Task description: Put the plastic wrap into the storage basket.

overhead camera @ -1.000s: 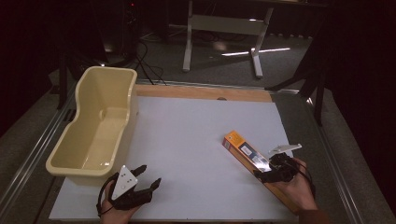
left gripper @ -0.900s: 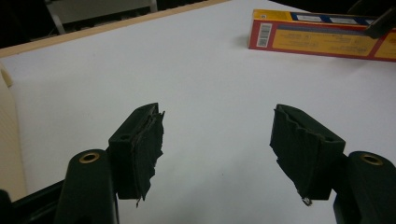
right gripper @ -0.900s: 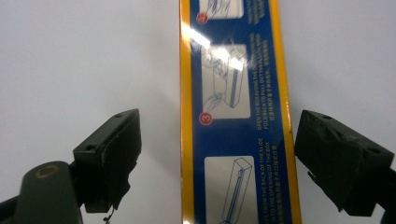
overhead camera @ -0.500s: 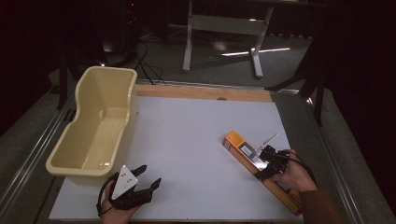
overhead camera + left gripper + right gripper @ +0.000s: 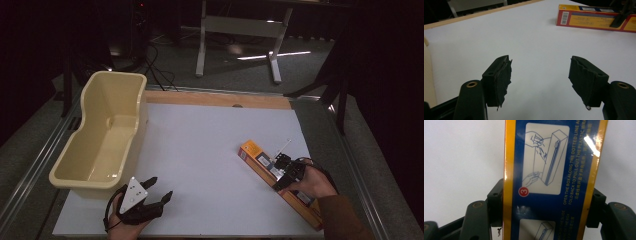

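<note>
Since a second ago the right tool [image 5: 285, 172] has dropped from beside the long orange box [image 5: 260, 162] onto it, and its jaws now straddle the box's width; the left tool [image 5: 150, 197] has not shifted. The box lies flat on the white counter [image 5: 210, 145] toward its right side, running diagonally from mid-counter down to the near right corner, and the right tool sits about halfway along it.

In the right gripper view the box [image 5: 551, 170] fills the gap between the jaws, with each jaw against a long side. They look clamped on it, though whether the pads are truly pressing is hard to tell at this closeness. The left tool hovers near the counter's front left edge with jaws wide apart and nothing between them; its own view shows the box [image 5: 596, 18] well off across bare counter.

The step in hand appears to be the grasp of the box. Next would likely come a firm squeeze and a level lift, since a long box held mid-length may tip at either end.

A cream plastic tub [image 5: 100, 140] stands at the counter's left side, well apart from the box, a likely destination. Nothing lies between them.
</note>
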The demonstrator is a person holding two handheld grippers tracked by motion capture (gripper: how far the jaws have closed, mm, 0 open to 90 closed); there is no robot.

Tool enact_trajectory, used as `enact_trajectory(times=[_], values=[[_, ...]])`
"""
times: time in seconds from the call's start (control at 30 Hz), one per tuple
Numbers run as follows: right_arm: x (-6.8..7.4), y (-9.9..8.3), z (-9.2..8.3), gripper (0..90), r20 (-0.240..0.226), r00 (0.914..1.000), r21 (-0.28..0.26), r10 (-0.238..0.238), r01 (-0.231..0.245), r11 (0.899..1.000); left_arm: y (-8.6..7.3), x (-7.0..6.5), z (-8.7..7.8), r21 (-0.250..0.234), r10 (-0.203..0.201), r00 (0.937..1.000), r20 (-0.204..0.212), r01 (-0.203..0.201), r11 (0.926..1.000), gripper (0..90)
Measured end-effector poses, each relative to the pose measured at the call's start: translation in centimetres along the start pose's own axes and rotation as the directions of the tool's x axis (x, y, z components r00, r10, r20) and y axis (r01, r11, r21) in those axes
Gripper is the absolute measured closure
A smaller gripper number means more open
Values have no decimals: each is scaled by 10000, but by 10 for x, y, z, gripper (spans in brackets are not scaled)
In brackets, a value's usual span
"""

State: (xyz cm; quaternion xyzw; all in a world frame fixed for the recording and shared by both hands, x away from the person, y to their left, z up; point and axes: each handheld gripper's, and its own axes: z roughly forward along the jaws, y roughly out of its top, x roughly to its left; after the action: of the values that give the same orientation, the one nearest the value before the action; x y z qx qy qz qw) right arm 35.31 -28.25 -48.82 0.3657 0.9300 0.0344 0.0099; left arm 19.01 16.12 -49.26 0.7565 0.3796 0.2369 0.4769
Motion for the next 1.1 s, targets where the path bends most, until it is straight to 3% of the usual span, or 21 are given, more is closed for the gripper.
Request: enact_trajectory(times=[0.13, 0.3, 0.5, 0.63, 0.73, 0.97, 1.03, 1.07, 1.1], values=[[-3, 4, 0, 385, -211, 9991, 384, 368, -359, 9986, 0, 0, -1, -29, -4, 10000, -15, 4, 10000, 336], [2, 6, 0, 393, -12, 9973, 572, 731, -729, 9957, 0, 0, 0, -14, -8, 10000, -21, 8, 10000, 336], [3, 8, -1, 396, -538, 9897, 692, 1330, -1292, 9892, 0, 0, 0, -11, -21, 10000, -41, 21, 10000, 337], [4, 6, -1, 397, -976, 9753, 496, 1980, -1939, 9798, 0, 0, 0, -8, -26, 10000, -46, 26, 10000, 337], [5, 5, -1, 397, -1022, 9728, 348, 2077, -2052, 9781, 0, 0, 0, -10, -31, 10000, -45, 31, 10000, 337], [4, 2, -4, 398, -1379, 9557, 34, 2600, -2621, 9650, 0, 0, 0, -17, -35, 10000, -48, 35, 10000, 338], [1, 1, -8, 399, -1777, 9377, -285, 2984, -3080, 9509, 0, 0, 0, -17, -28, 10000, -48, 28, 10000, 338], [1, 1, -8, 399, -1777, 9377, -285, 2984, -3080, 9509, 0, 0, 0, -17, -28, 10000, -48, 28, 10000, 339], [1, 1, -9, 399, -1928, 9309, -391, 3103, -3233, 9455, 0, 0, 0, -15, -28, 10000, -46, 28, 10000, 339]])
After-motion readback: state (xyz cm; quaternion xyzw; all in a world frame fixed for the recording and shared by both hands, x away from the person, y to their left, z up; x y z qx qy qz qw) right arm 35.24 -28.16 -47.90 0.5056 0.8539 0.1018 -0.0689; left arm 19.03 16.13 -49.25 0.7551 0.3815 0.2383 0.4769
